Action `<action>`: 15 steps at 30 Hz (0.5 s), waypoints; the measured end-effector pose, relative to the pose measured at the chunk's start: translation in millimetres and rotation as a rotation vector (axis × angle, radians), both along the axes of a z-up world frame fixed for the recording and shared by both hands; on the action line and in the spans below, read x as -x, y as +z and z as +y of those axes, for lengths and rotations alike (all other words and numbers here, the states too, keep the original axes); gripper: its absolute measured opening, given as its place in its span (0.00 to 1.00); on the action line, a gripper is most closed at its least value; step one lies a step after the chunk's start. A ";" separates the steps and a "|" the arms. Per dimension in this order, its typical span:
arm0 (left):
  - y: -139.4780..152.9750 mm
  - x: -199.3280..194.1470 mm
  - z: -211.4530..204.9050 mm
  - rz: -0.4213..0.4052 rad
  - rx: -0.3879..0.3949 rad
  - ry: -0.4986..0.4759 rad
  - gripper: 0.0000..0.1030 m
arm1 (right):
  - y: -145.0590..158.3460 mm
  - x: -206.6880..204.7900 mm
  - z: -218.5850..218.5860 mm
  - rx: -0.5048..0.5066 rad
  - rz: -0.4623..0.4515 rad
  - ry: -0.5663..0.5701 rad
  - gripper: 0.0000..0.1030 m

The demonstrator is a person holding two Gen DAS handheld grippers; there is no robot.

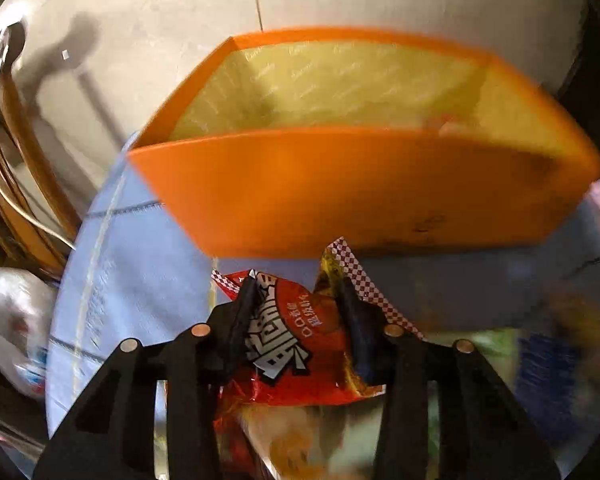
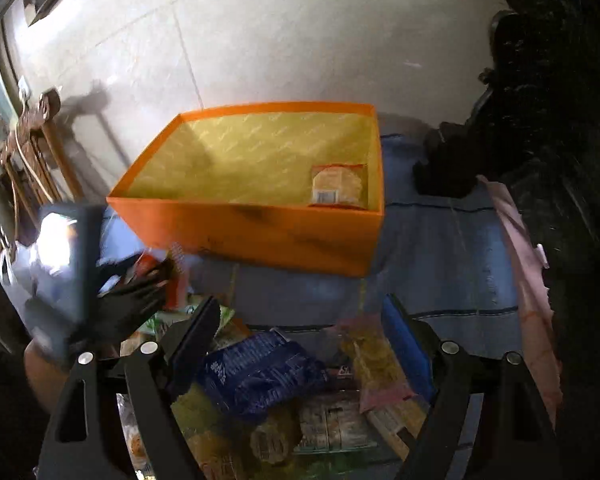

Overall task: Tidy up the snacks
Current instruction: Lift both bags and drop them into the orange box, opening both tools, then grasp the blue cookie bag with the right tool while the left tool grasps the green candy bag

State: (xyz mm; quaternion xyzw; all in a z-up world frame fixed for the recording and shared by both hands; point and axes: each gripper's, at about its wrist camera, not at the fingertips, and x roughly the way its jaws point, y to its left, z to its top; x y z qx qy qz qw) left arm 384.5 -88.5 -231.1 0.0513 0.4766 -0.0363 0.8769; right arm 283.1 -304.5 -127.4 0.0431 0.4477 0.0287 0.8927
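Both grippers are matte black plastic, built as paired slotted arms that fan out toward the fingers. Each arm carries a round silver pin at its joint. The left gripper has dark, ridged finger pads. The right gripper has a bright blue pad on its right finger and a black one on its left.

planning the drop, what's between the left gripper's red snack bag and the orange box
Only a short bare strip of blue tablecloth separates the red snack bag, pinched in the left gripper, from the orange box. The left wrist view shows this.
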 end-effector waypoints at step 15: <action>131.7 -49.4 -22.4 -0.155 0.087 -0.002 0.95 | 22.8 -20.3 -26.7 -0.034 -0.026 -0.062 0.84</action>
